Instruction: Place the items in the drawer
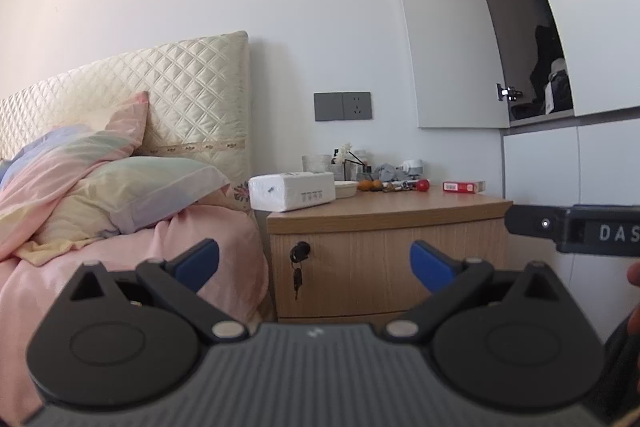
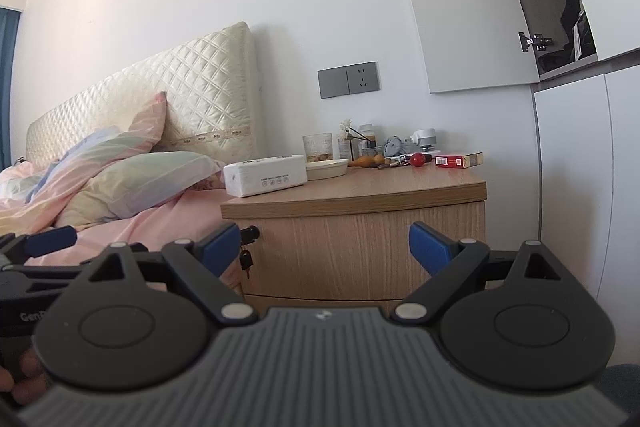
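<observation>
A wooden nightstand (image 1: pixel 384 211) (image 2: pixel 360 195) stands beside the bed, its top drawer (image 1: pixel 384 267) (image 2: pixel 360 247) shut, with a key in the lock (image 1: pixel 299 251) (image 2: pixel 250 235). On top lie a white tissue pack (image 1: pixel 292 190) (image 2: pixel 265 181), a red box (image 1: pixel 464 186) (image 2: pixel 458 160), a red ball (image 1: pixel 423 184) (image 2: pixel 418 159) and small clutter. My left gripper (image 1: pixel 314 263) is open and empty, facing the drawer front from a distance. My right gripper (image 2: pixel 324 247) is open and empty, also facing it.
A bed with pink bedding and pillows (image 1: pixel 120 195) (image 2: pixel 120 183) lies to the left. A white wardrobe (image 1: pixel 568 163) (image 2: pixel 576 147) stands right of the nightstand, one upper door ajar. A wall socket (image 1: pixel 343 105) (image 2: pixel 349 79) sits above the nightstand. The right gripper's side (image 1: pixel 576 229) shows at the left view's right edge.
</observation>
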`<state>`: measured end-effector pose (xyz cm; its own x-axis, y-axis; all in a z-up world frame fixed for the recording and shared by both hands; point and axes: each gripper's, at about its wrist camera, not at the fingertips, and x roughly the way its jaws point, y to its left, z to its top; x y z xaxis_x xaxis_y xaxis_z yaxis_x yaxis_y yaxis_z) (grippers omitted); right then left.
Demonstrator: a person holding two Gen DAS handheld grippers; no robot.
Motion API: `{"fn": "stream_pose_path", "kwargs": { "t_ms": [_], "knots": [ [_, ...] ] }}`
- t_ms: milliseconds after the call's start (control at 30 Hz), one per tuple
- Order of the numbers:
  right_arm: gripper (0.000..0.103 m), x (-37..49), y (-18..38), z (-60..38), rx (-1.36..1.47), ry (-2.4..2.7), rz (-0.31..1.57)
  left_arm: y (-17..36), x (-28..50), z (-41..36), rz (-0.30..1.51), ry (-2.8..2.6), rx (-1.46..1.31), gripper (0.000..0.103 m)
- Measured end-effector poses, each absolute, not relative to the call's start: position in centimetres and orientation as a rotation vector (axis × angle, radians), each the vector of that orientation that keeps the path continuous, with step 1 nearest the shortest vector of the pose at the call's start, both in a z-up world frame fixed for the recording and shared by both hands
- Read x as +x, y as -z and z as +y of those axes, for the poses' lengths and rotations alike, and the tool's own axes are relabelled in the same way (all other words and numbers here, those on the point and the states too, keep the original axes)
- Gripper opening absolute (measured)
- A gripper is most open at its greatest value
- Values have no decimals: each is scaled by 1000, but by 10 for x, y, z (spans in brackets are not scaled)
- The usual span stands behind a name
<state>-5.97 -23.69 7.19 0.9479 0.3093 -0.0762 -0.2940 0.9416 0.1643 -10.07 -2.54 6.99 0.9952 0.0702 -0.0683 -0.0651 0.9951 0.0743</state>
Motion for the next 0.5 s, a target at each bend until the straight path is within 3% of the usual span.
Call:
{"fn": "stream_pose_path", "kwargs": {
  "t_ms": [500],
  "knots": [
    [93,-60,-62,-236,131,-299,123,-67,-99,-18,65,-72,71,103]
  ]
}}
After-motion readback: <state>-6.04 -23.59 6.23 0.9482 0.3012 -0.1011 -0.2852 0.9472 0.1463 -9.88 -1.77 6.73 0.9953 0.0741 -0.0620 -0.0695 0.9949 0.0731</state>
